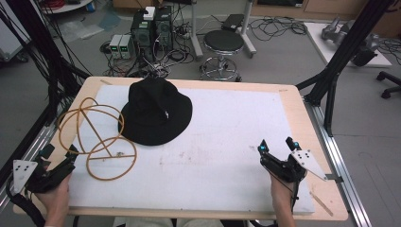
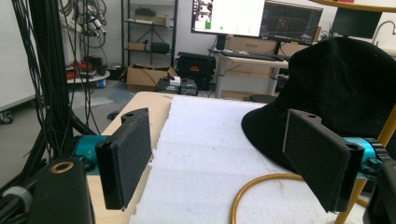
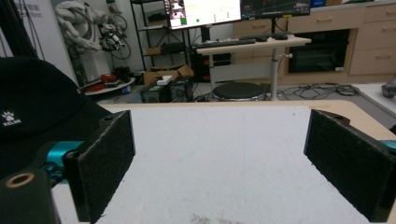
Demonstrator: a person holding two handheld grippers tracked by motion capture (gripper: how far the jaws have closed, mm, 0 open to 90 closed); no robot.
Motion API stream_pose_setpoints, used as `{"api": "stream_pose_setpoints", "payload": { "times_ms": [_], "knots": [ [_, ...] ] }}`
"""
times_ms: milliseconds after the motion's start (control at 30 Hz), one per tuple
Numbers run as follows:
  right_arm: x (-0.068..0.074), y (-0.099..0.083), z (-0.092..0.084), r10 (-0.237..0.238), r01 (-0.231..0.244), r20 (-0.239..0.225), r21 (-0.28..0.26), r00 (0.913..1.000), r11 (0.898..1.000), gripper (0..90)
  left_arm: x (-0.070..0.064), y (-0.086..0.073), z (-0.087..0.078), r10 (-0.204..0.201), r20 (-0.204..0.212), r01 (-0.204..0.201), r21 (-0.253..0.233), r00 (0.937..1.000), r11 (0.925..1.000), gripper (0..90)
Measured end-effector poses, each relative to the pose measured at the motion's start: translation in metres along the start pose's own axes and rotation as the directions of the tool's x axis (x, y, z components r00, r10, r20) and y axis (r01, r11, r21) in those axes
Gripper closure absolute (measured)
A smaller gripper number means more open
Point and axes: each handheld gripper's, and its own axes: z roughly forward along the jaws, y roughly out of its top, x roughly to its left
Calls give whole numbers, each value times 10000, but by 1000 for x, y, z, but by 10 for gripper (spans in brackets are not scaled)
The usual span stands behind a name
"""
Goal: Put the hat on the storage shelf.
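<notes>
Desk (image 1: 293,101) under us carries a white mat (image 1: 227,142). At its left edge we hold the left gripper (image 1: 59,158), jaws spread wide with nothing between them, resting just beside a frame (image 1: 97,137) of tan wire hoops. In the left gripper view the nearest hoop curves between the jaws and the hat rises beyond the right jaw. The frame lies on the left part of the mat, its far side touching the brim of a black hat (image 1: 156,111), which sits crown up at the mat's back left. Well apart, near the front right corner, we hold the right gripper (image 1: 276,145), jaws also spread, bare mat between them. Its own view catches the hat at far left.
</notes>
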Motion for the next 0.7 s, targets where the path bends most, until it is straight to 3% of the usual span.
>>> {"api": "stream_pose_setpoints", "payload": {
  "times_ms": [233, 467, 533, 700],
  "knots": [
    [6, 21, 5, 181, -183, -605, -26, 9980, 9998, 79, 0, 0, 1, 54, -63, -54, 4, 10000, 10000, 237],
    [26, 43, 15, -352, 358, -1410, 14, 9894, 9994, 79, -2, 1, 1, 149, -57, -149, -25, 9999, 9999, 237],
    [33, 50, 19, -558, 567, -1665, 6, 9845, 9984, 79, -2, 1, 0, 139, -63, -140, -14, 9999, 9999, 237],
    [54, 65, 37, -1013, 1083, -2505, 142, 9628, 9940, 79, -2, 1, 1, 180, -29, -180, 13, 9998, 9998, 237]
  ]
}}
